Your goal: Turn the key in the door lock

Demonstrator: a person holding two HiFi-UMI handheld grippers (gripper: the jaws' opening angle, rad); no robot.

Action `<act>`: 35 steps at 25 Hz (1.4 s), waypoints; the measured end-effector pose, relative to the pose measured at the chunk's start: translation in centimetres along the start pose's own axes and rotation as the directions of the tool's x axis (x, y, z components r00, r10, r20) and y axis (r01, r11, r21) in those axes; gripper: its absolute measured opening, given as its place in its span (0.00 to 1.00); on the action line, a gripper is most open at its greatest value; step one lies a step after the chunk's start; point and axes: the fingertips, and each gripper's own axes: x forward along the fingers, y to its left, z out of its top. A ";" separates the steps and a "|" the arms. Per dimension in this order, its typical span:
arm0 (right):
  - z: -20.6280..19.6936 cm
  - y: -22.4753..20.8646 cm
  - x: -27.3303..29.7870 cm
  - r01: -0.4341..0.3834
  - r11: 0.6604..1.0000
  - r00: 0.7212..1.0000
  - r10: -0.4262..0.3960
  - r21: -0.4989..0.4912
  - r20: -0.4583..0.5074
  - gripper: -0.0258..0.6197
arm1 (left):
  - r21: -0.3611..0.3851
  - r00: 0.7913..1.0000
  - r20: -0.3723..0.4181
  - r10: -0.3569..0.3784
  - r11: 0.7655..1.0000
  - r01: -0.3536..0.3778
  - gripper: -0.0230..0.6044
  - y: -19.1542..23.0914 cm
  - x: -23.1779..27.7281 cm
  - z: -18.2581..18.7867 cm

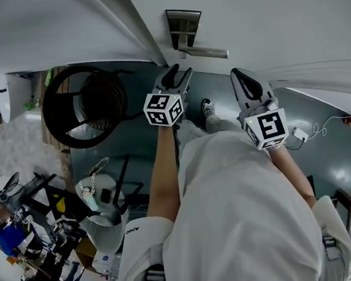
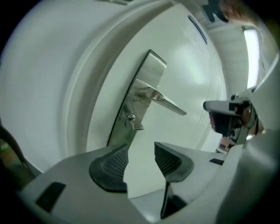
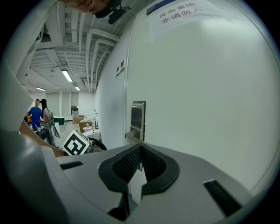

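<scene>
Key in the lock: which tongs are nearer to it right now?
Left. The left tongs are open and aimed at the key, which sits just beyond their pads, untouched. The right tongs are shut, farther off to the side, facing the door.

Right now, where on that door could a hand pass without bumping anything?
Free: the wide bare door panel beyond the lever handle tip. Crowded: around the key below it, with the left gripper and its open jaws close in front.

Paper notice (image 3: 179, 15) on door (image 3: 210, 109) reads "库房重地 非请勿入".
</scene>
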 end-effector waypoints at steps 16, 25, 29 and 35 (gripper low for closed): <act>-0.3 0.5 -1.9 0.047 0.999 0.999 -0.047 0.003 0.014 0.03 | 0.858 0.900 0.186 0.394 0.381 -0.344 0.33 -0.2 3.5 3.3; -0.6 -0.6 -3.1 0.111 0.993 0.994 -0.111 0.030 0.010 0.03 | 0.838 0.863 0.264 0.431 0.340 -0.426 0.14 -0.4 4.0 3.0; -0.6 -0.6 -3.2 0.114 0.993 0.993 -0.114 0.030 0.010 0.03 | 0.843 0.844 0.297 0.446 0.292 -0.451 0.15 -0.3 4.0 3.1; -0.6 -0.8 -3.3 0.118 0.992 0.993 -0.119 0.033 0.009 0.03 | 0.834 0.847 0.260 0.464 0.335 -0.439 0.14 0.4 4.2 3.0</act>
